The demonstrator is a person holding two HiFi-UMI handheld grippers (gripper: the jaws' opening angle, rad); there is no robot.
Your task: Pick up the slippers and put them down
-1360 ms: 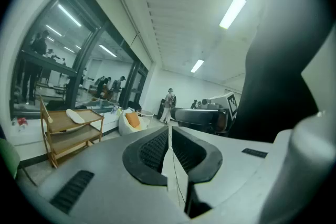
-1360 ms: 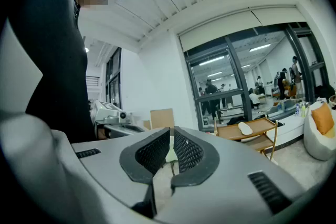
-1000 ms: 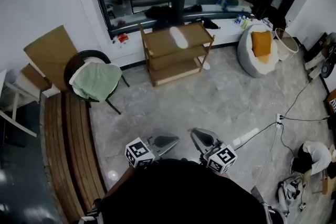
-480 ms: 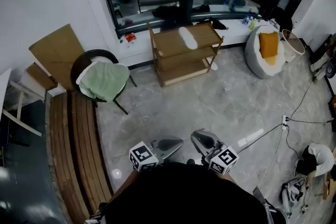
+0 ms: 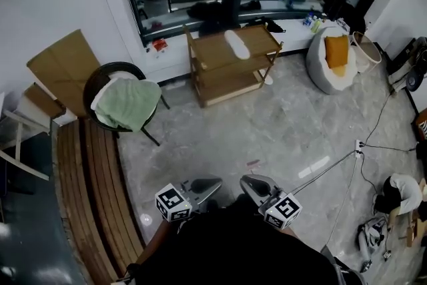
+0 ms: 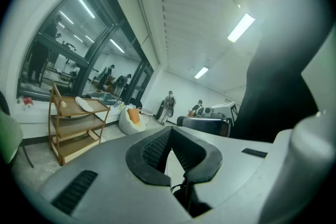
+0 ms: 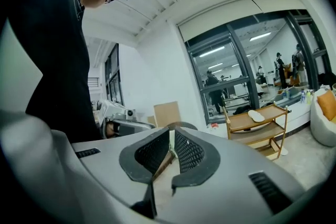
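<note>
A white slipper lies on the top of a wooden shelf rack by the window, far from both grippers. It also shows as the slipper in the left gripper view and the slipper in the right gripper view. A second pale slipper lies on the floor by the rack's right leg. My left gripper and right gripper hang side by side low in the head view. Both are shut with nothing between the jaws, as the left gripper and right gripper show.
A chair with a green cushion stands left of the rack, with a cardboard sheet behind it. A wooden bench runs along the left. A beanbag with an orange cushion, a floor cable and bags lie to the right.
Both grippers have slid a little lower in the head view and stay shut and empty. The rack and slipper keep their place.
</note>
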